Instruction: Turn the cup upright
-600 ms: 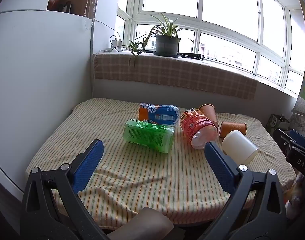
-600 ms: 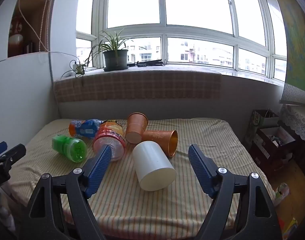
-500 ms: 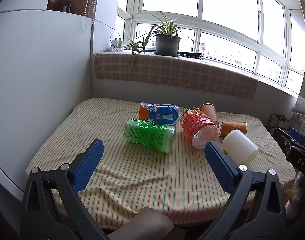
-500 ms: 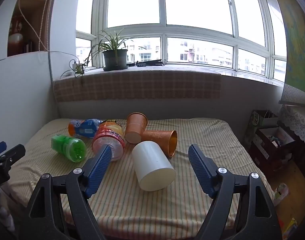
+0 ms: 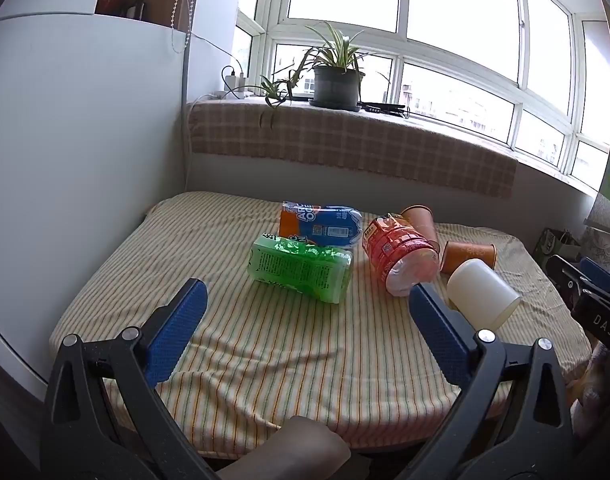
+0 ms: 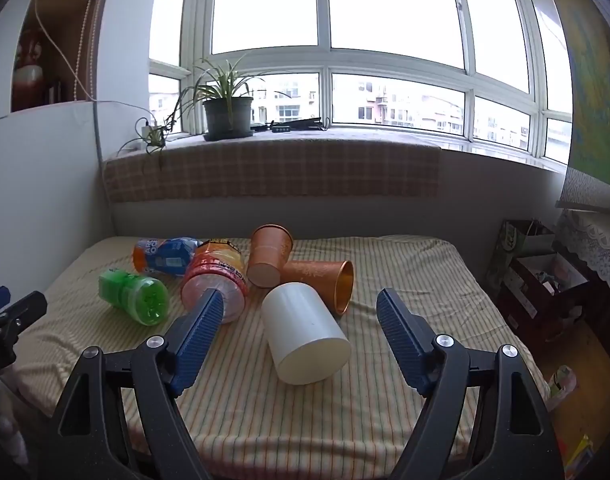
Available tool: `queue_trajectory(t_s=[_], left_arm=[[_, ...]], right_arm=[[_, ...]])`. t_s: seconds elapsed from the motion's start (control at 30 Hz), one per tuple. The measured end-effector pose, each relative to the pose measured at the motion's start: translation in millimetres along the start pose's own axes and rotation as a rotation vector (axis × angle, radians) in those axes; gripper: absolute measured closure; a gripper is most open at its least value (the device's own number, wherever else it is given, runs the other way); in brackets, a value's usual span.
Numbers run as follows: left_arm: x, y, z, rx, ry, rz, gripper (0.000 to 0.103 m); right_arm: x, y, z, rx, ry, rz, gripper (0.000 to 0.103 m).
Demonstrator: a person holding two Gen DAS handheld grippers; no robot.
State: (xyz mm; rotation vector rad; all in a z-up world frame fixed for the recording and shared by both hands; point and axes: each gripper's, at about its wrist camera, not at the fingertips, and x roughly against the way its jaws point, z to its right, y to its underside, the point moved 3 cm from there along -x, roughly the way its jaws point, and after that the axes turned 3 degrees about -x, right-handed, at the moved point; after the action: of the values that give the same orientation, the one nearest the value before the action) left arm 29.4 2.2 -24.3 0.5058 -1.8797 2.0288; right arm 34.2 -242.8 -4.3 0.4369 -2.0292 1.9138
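A white cup (image 6: 305, 332) lies on its side on the striped table, closed bottom toward me; it also shows in the left wrist view (image 5: 481, 294). Behind it one orange cup (image 6: 325, 282) lies on its side and another orange cup (image 6: 269, 254) leans tilted, mouth away. My right gripper (image 6: 301, 312) is open, its fingers on either side of the white cup, a little short of it. My left gripper (image 5: 305, 308) is open and empty above the table's front, short of the green bottle (image 5: 301, 268).
A red bottle (image 5: 399, 254) and a blue-orange bottle (image 5: 321, 224) lie on the striped cloth (image 5: 265, 340). A white wall stands left. A sill with a potted plant (image 5: 337, 76) is behind. Boxes (image 6: 545, 276) sit on the floor at right.
Both grippers have crept slightly forward toward the table; nothing on the table has moved.
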Motion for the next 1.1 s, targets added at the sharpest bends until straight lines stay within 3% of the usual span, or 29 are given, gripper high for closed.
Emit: queue_trajectory(t_s=[1.1], left_arm=[[-3.4,-0.9,4.2,-0.003,-0.002,-0.007,0.001]], right_arm=[[-3.8,1.5,0.2,0.0,-0.002,-0.004,0.024]])
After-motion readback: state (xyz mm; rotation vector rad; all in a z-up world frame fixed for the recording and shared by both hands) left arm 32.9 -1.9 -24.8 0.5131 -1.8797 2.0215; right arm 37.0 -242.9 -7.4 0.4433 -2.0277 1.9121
